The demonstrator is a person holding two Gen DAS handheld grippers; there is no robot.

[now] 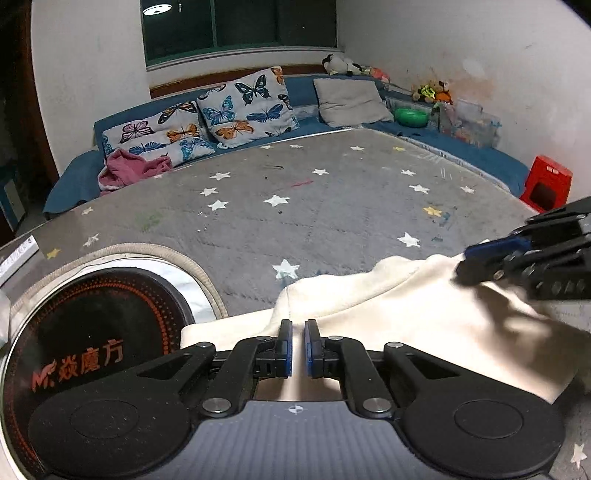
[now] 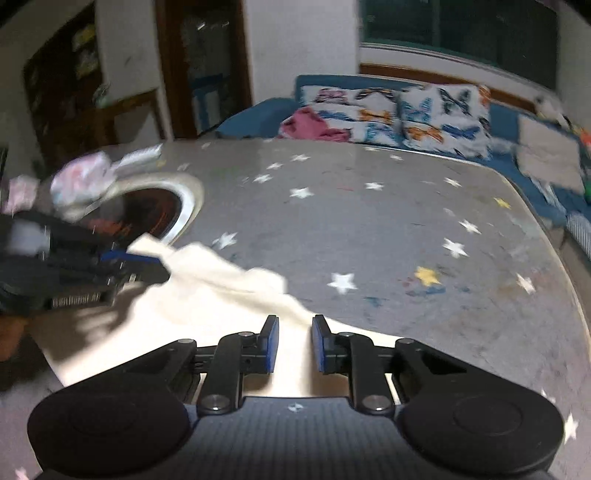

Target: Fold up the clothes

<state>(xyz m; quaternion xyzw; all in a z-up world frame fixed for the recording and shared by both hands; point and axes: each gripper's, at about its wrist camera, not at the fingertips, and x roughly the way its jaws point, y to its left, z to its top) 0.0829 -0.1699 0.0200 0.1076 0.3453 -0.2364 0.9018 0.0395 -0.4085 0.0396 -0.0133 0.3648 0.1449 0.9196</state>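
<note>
Both cameras sit low over the near edge of the star-patterned worktop (image 1: 332, 206), each looking forward along its own fingers. The left wrist view faces the far window (image 1: 240, 26) and sofa cushions (image 1: 243, 107). The right wrist view, blurred, angles further left, towards a doorway (image 2: 203, 66). They share the cream garment (image 1: 388, 306), the round black hob (image 1: 99, 325), the cushions, and each shows the other hand-held gripper (image 1: 480, 262).
</note>
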